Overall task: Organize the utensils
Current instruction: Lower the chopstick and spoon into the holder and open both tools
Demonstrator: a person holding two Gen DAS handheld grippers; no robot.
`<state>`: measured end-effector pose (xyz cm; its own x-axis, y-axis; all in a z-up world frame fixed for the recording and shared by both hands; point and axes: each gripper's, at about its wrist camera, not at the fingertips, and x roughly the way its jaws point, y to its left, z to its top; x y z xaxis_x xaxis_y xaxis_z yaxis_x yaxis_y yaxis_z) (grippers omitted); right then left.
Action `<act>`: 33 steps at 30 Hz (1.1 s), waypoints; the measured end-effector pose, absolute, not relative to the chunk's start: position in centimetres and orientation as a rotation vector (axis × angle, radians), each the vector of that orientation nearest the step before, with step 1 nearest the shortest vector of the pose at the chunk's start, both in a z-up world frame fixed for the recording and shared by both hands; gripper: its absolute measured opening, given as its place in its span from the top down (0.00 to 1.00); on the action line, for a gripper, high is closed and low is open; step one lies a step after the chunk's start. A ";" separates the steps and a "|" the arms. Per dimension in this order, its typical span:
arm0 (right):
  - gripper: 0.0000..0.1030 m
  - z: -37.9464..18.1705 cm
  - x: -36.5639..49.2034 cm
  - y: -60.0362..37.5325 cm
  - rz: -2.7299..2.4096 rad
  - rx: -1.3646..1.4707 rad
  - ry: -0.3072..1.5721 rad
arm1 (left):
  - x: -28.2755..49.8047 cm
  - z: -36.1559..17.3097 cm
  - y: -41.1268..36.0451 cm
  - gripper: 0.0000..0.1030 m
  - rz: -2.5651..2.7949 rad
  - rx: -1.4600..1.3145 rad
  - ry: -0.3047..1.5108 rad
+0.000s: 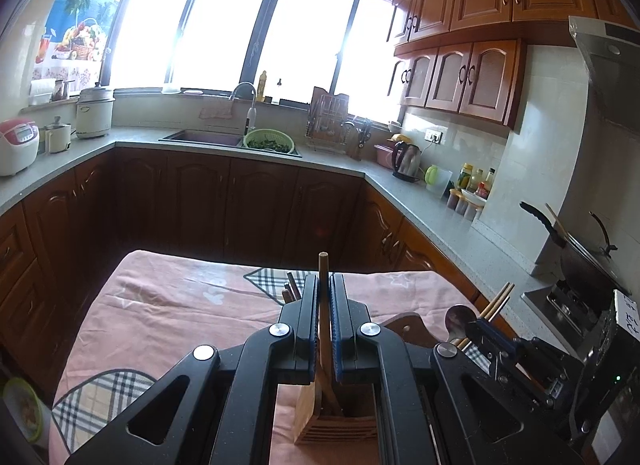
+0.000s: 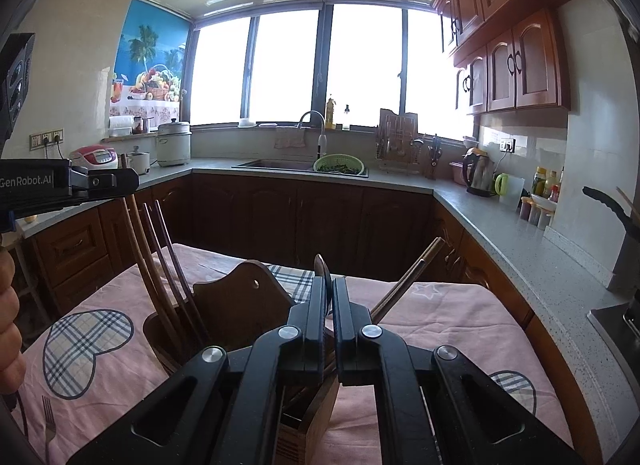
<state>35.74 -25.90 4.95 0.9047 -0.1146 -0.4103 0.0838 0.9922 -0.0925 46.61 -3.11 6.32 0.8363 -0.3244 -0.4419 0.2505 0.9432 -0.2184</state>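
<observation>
My left gripper (image 1: 324,285) is shut on a wooden utensil handle (image 1: 323,265) that stands upright in a slatted wooden holder (image 1: 332,429) below the jaws. My right gripper (image 2: 329,289) is shut on a dark spoon (image 2: 321,265) over the wooden holder (image 2: 304,425), whose brown back panel (image 2: 240,297) rises to the left. Chopsticks (image 2: 408,277) lean out to the right of it and dark utensils (image 2: 160,265) to the left. The right gripper with a metal spoon (image 1: 458,319) and chopsticks (image 1: 498,301) shows at the right of the left wrist view.
The holder stands on a table with a pink cloth (image 1: 168,305) with plaid hearts. A fork (image 2: 49,421) lies at its left edge. Kitchen counters (image 2: 520,233), a sink (image 1: 208,139) and a stove (image 1: 568,305) surround the table.
</observation>
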 end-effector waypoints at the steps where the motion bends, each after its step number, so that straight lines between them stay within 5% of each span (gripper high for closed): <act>1: 0.97 4.8 35.7 -25.9 -0.102 -0.072 0.434 | 46.8 6.2 -3.2 0.96 -0.306 -0.152 0.501; 27: 0.92 3.9 36.6 -27.7 -0.067 0.011 0.499 | 48.3 6.6 -2.8 0.94 -0.306 -0.137 0.528; 33: 0.91 3.9 36.5 -27.6 -0.061 0.017 0.497 | 47.8 7.2 -2.9 0.82 -0.308 -0.134 0.505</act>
